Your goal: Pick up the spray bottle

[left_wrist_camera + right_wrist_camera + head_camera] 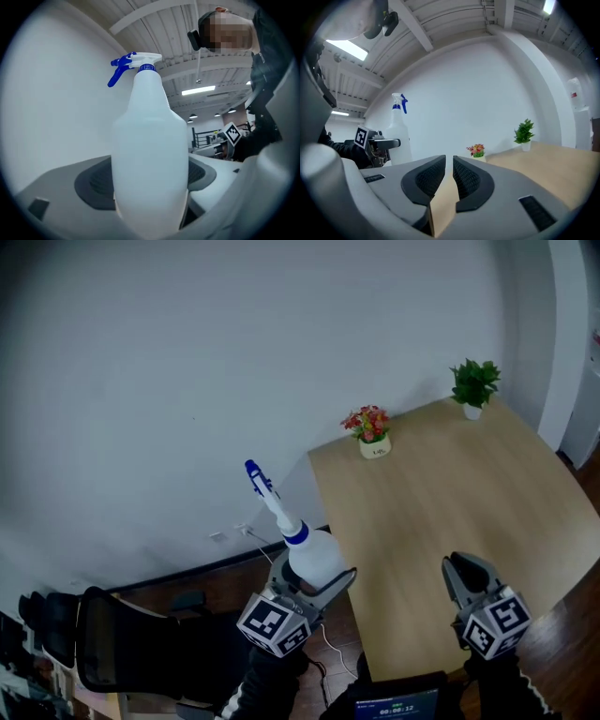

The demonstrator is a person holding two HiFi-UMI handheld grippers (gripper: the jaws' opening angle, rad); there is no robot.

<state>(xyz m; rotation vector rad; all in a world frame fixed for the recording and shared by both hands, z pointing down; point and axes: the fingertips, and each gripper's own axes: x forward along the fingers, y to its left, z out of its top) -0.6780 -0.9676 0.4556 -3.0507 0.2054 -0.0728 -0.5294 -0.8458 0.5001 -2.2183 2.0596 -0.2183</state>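
A white spray bottle with a blue trigger nozzle is held up in the air, left of the table, tilted with its nozzle up and to the left. My left gripper is shut on its body. The bottle fills the middle of the left gripper view, squeezed between both dark pads. My right gripper hovers over the wooden table's near edge, jaws nearly together with nothing between them. From the right gripper view the bottle shows at the left.
A small pot of red flowers stands at the table's far left corner and a green potted plant at its far edge. A black chair sits at lower left below a white wall. A screen lies at the bottom edge.
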